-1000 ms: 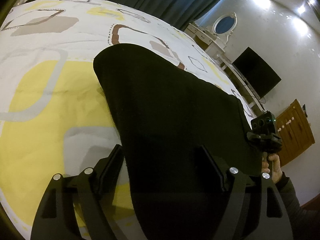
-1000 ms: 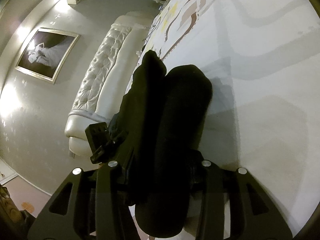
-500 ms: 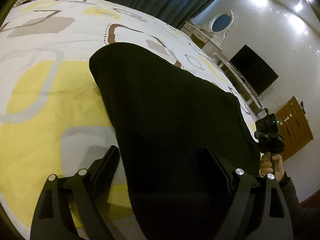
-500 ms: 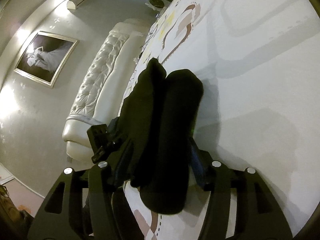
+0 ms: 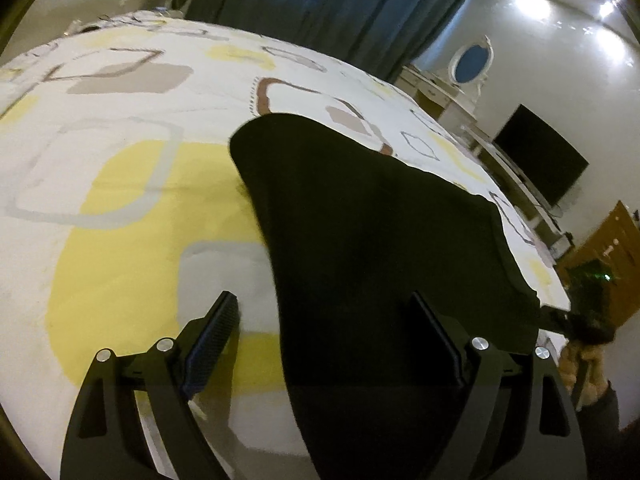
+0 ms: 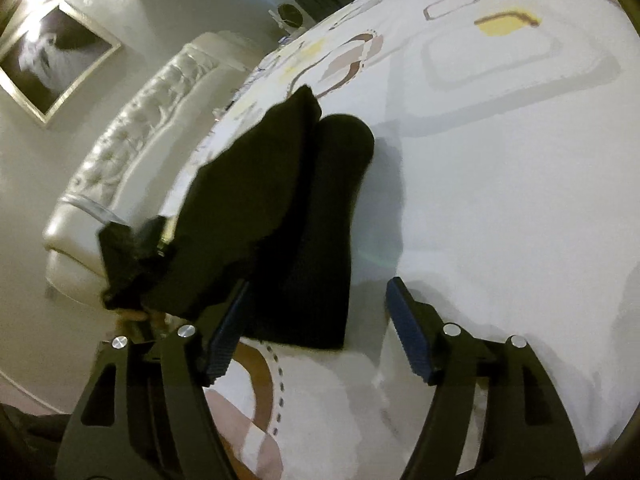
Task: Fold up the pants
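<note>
Left gripper [image 5: 324,340] spread, right gripper [image 6: 316,320] opening

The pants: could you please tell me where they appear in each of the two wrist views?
Left wrist: the pants fill the centre and lower right, running down between the fingers.
Right wrist: the pants lie left of centre, near end at the left finger.
Shared landmark: the patterned bedspread under them.
</note>
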Tool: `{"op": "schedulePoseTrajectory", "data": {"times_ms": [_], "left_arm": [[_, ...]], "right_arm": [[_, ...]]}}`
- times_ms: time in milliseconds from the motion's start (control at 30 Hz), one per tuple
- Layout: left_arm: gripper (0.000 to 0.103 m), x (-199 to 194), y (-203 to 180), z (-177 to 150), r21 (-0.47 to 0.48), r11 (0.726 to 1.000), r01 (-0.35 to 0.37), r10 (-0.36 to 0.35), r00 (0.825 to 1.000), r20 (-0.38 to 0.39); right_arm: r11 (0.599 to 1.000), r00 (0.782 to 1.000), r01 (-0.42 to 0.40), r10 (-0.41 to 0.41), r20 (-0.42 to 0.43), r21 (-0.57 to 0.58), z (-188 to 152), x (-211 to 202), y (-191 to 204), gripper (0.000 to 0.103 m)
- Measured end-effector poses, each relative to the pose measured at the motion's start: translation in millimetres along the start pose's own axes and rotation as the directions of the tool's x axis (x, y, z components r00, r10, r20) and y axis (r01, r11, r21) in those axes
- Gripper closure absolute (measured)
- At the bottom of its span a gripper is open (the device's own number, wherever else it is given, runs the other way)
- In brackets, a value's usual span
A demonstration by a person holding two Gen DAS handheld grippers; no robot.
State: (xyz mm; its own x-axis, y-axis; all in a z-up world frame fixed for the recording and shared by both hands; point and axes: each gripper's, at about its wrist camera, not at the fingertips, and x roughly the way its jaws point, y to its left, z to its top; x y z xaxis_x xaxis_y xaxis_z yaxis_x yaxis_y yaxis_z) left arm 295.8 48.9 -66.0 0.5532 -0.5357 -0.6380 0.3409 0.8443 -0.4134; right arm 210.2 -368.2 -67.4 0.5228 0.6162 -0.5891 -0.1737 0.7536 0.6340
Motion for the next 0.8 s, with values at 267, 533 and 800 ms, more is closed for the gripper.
{"op": "schedulePoseTrajectory", "data": {"times_ms": [267,533,800], "left_arm": [[0.017,-33,-15,-21,0.015,0.991,-0.136,0.133,0.986,0.104],[0.017,-61,-28,-41,-0.020,0.970,-0.243,0.243,0.959,0.146],[0.017,-78,-54,-67,-0.036,0.920,-0.390,0.391,0.908,0.149]], "right_arm": [[0.980,0.979,0.194,-0.191,0.066,-0.040,-34,-5,23,0.032],[0.938,0.938,0.335,-0.323,0.122,-0.093,-58,-1,52,0.024],[0.923,0.929,0.361,-0.344,0.134,-0.135,-74,6,74,0.024]]}}
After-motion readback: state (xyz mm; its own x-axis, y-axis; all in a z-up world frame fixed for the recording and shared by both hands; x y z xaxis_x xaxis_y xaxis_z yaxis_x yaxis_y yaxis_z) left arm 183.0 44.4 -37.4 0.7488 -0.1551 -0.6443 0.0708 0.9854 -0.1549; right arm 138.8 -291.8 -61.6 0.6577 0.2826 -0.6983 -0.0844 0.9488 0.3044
